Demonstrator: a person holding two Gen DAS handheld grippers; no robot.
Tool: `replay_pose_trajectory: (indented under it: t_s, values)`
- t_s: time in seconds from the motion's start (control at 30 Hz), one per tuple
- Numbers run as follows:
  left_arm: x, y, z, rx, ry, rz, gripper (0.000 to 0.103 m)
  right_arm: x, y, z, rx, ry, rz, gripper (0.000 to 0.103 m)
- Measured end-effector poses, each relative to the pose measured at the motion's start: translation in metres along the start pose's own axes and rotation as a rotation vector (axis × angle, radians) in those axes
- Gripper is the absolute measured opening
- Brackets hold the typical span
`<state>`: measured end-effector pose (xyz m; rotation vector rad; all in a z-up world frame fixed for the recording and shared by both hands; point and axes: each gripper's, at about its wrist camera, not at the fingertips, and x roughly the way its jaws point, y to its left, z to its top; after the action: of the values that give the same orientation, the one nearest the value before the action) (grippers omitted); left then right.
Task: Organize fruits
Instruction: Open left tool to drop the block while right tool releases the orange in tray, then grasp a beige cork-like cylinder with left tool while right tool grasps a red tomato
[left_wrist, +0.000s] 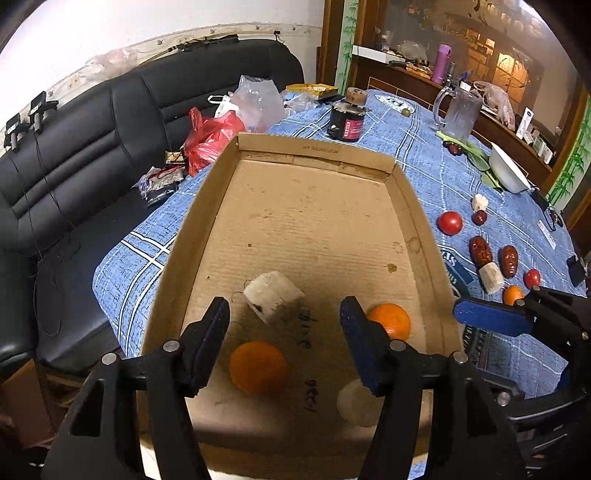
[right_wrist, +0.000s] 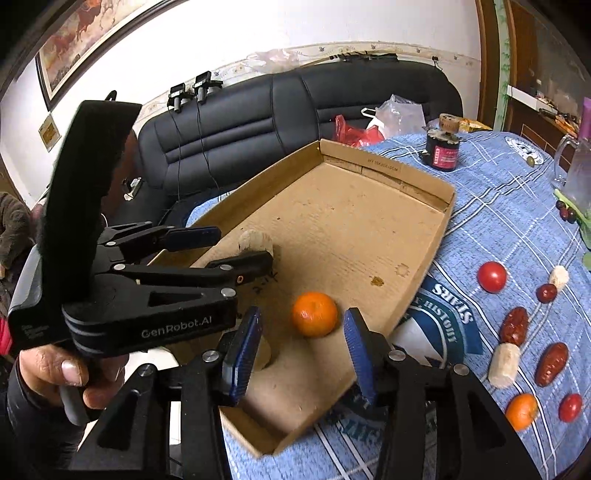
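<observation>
A shallow cardboard tray (left_wrist: 413, 206) (right_wrist: 439, 236) lies on the blue tablecloth. In it are two oranges (left_wrist: 258, 367) (left_wrist: 391, 319), and two white chunks (left_wrist: 275, 297) (left_wrist: 356, 402). My left gripper (left_wrist: 284, 317) is open and empty above the tray's near end; the right wrist view shows it (right_wrist: 225, 247) at the tray's left wall. My right gripper (right_wrist: 301, 345) is open and empty, just in front of one orange (right_wrist: 315, 314). On the cloth to the right lie tomatoes (right_wrist: 491, 277) (right_wrist: 570, 407), red dates (right_wrist: 514, 325), a small orange (right_wrist: 521, 411) and white chunks (right_wrist: 504, 364).
A black sofa (left_wrist: 74, 147) runs along the table's left side with plastic bags (left_wrist: 210, 136) on it. A dark jar (left_wrist: 345, 118), a glass jug (left_wrist: 458, 110) and a white bowl (left_wrist: 508, 170) stand at the table's far end.
</observation>
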<state>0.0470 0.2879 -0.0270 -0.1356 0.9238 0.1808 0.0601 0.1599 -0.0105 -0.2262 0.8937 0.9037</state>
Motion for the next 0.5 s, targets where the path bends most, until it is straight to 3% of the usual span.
replay_pose_trajectory:
  t_s: [0.5]
  values:
    - [-0.025,-0.044,0.000,0.058,-0.033,-0.060,0.061,-0.047,-0.053,-0.040,0.114,-0.024,-0.086,0.047]
